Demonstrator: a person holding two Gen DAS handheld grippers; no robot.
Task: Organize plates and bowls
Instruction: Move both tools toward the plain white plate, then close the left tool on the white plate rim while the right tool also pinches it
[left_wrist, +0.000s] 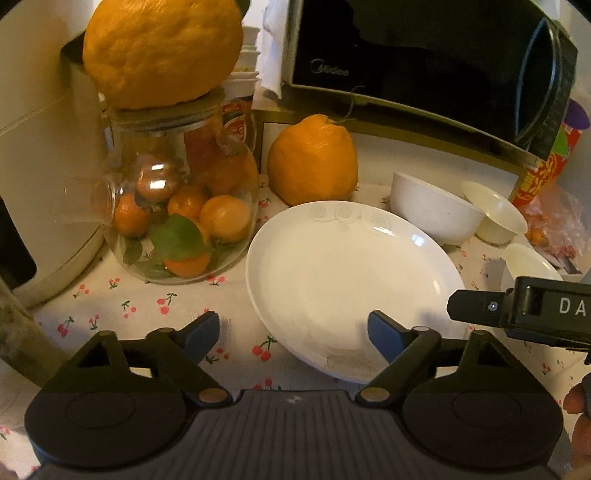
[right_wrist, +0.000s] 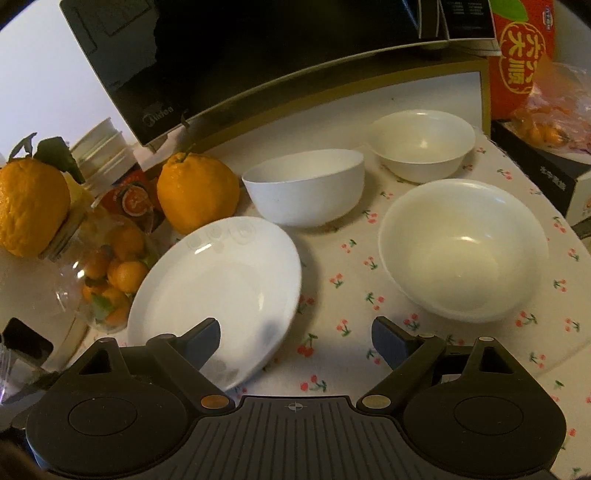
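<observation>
Nothing is stacked yet: the plate (right_wrist: 218, 291) and three bowls (right_wrist: 463, 247) are spread singly on the counter (right_wrist: 343, 258). Left gripper (left_wrist: 293, 338) and right gripper (right_wrist: 295, 338) are held wide-jawed, empty, above the plate's near rim.

Both cameras sit just behind their own fingers and look steeply down and forward across the bench (left_wrist: 155, 306), close to it. The left view faces the white plate (left_wrist: 351, 273) and the glass jar (left_wrist: 177, 206). The right view, further right, shares the plate, the microwave (right_wrist: 258, 55) and the bowls.
</observation>
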